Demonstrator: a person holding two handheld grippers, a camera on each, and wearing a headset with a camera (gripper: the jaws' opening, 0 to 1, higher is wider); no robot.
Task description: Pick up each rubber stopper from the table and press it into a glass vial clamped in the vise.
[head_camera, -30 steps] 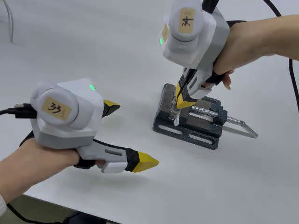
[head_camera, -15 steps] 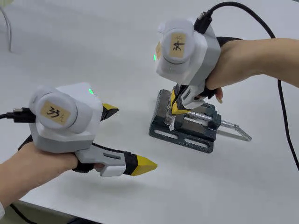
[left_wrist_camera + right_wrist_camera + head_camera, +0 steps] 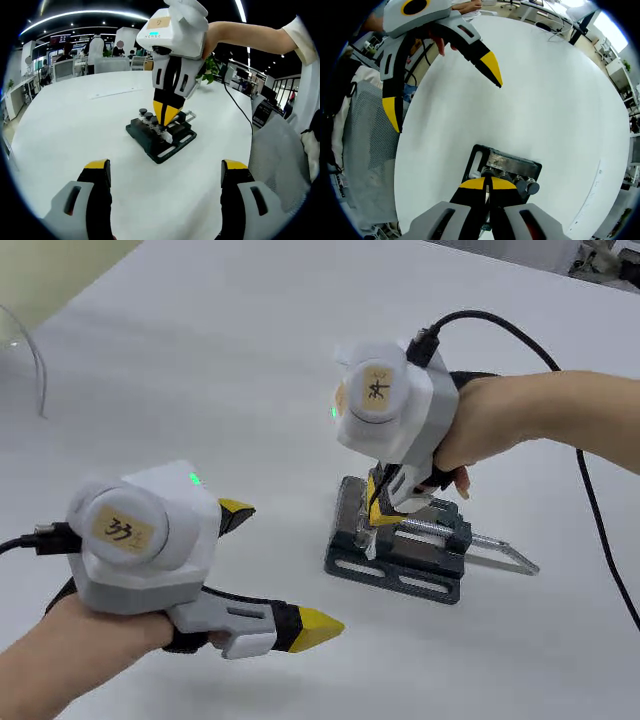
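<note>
A small dark vise [image 3: 398, 578] stands on the white table, holding a row of glass vials [image 3: 159, 129]. Several vials wear black rubber stoppers [image 3: 146, 114], which also show as stoppers [image 3: 528, 186] beside my right jaws. My right gripper [image 3: 378, 516] points down with its yellow tips at the near end of the vial row; it is shut [image 3: 487, 183], and I see nothing between the tips. My left gripper [image 3: 279, 566] hovers low over the table to the vise's left, wide open [image 3: 166, 166] and empty. It also appears as the left gripper [image 3: 442, 90] in the right gripper view.
The vise's screw handle [image 3: 503, 557] sticks out to the right. A black cable [image 3: 590, 502] trails from the right gripper across the table. A clear curved object [image 3: 34, 358] sits at the far left. Beyond the table are office desks and a person [image 3: 94, 47].
The head camera has shifted, so the whole scene sits lower in the picture. The right gripper stays shut at the vise and the left stays open beside it.
</note>
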